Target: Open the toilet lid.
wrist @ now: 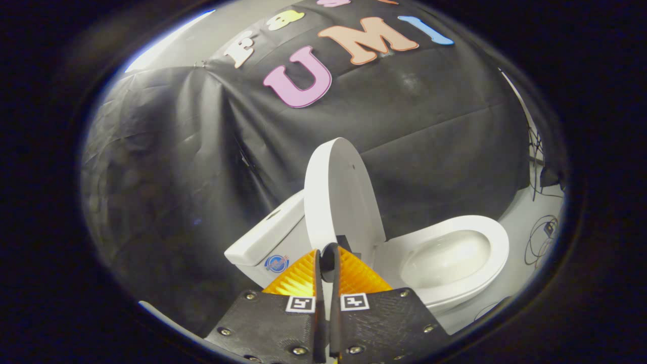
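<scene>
Now the toilet lid [339, 194] stands almost straight up, just beyond the tips of the hand-held gripper [327, 255]. Its two fingers are nearly together, with only a thin gap between them. The low edge of the lid seems to sit right at the tips, but I cannot tell if both fingers press on it or just touch it.

The job looks almost done. The lid could still fall. If it is not leaning back far enough on the tank [263, 237] to its left, it may tip forward and bang down on the seat [485, 227] when the fingers let go. If the fingers pull away fast, they could drag the lid along.

The bowl [447, 258] lies open on the right of the lid. It looks white and bare inside, and I cannot see if there is water in it. Some wires [541, 237] lie on the floor [515, 217] at the far right.
</scene>
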Tool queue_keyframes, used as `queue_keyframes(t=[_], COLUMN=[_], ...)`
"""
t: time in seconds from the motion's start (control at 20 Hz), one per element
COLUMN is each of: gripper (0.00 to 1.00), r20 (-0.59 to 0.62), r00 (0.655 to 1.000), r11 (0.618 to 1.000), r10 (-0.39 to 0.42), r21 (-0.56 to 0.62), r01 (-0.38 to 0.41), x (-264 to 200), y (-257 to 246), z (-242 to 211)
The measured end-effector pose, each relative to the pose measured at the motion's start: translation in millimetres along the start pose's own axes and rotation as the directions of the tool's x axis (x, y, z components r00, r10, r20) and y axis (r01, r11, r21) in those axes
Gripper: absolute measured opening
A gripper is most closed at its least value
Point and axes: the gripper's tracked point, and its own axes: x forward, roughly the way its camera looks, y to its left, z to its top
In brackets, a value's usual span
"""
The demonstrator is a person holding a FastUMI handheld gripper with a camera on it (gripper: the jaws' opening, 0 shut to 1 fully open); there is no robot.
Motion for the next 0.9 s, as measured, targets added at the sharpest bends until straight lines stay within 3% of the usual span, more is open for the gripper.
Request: queue_keyframes(t=[0.9], gripper=[0.06], r20=[0.063], r00=[0.995], r11=[0.997], r10=[0.082], r21=[-0.014], r01=[-0.081], x=[15.1], y=[32.6], z=[-7.3])
